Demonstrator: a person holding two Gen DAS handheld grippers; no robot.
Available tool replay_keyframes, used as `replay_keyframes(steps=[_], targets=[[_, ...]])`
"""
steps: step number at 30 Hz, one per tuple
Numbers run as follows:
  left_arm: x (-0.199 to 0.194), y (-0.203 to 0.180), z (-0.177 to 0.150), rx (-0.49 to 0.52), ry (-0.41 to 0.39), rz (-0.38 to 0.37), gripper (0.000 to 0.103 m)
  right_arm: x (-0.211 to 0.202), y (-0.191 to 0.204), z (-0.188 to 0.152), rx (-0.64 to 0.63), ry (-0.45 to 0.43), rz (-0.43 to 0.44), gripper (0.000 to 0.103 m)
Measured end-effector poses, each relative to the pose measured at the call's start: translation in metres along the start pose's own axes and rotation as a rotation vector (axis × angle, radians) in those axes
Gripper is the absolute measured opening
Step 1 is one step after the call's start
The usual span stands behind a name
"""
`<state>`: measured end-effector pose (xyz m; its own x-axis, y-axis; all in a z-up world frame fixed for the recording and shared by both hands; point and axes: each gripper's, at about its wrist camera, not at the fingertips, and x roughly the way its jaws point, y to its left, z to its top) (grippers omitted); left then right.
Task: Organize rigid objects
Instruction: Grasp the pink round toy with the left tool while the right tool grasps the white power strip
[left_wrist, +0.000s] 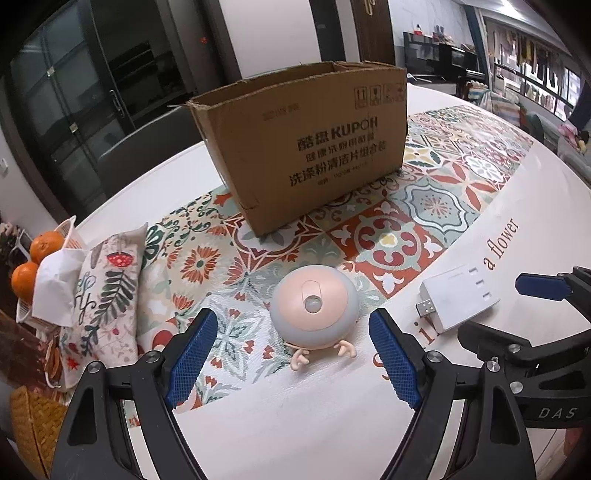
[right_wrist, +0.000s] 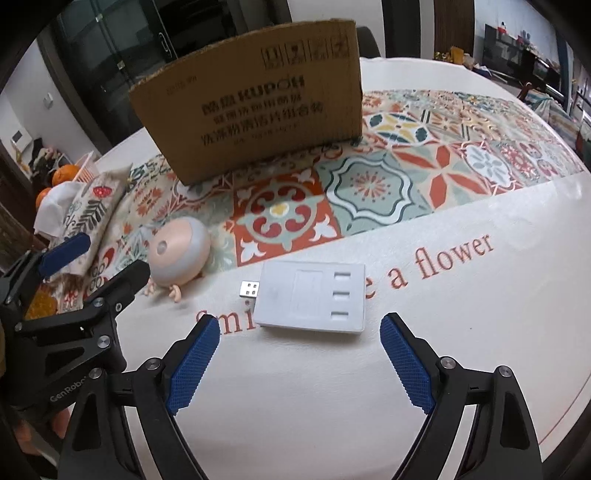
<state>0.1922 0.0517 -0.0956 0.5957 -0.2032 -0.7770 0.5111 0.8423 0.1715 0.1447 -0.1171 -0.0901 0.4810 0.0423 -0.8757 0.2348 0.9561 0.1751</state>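
A round pink and grey toy (left_wrist: 314, 306) with small hands lies on the patterned tablecloth, just ahead of my open left gripper (left_wrist: 291, 325); it also shows in the right wrist view (right_wrist: 181, 254). A white flat USB device (right_wrist: 314, 295) lies on the white cloth just ahead of my open right gripper (right_wrist: 299, 330); it also shows in the left wrist view (left_wrist: 458, 301). An open cardboard box (left_wrist: 306, 147) stands behind both, also in the right wrist view (right_wrist: 255, 103). Both grippers are empty.
A patterned fabric pouch (left_wrist: 107, 291) lies at the left beside a white basket (left_wrist: 66, 229) with oranges (left_wrist: 46, 245) and a tissue. A woven basket (left_wrist: 33, 424) sits at lower left. The round table's edge (right_wrist: 569, 398) curves at the right.
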Motion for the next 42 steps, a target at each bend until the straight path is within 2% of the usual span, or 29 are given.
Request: replay_keyframes(steps=[11,18,30,34,37,42], targets=[[0.032,-0.001,-0.001,0.023,0.047,-0.077,0.084,0.023,0.003,0.002,-0.004,0.058,-0.044,0.092],[0.056,-0.002,0.0,0.02,0.097,-0.092,0.084,0.039,0.0,0.005,-0.008,0.092,-0.057,0.093],[0.075,-0.009,0.007,0.01,0.114,-0.095,0.083,0.044,-0.005,0.013,-0.039,0.053,-0.089,0.093],[0.073,-0.009,0.008,0.0,0.097,-0.087,0.074,0.045,-0.003,0.012,-0.075,0.045,-0.108,0.089],[0.072,-0.01,0.006,-0.014,0.093,-0.078,0.074,0.044,-0.003,0.012,-0.093,0.035,-0.116,0.079],[0.066,-0.012,0.001,-0.039,0.108,-0.064,0.074,0.042,-0.005,0.011,-0.124,0.022,-0.096,0.078]])
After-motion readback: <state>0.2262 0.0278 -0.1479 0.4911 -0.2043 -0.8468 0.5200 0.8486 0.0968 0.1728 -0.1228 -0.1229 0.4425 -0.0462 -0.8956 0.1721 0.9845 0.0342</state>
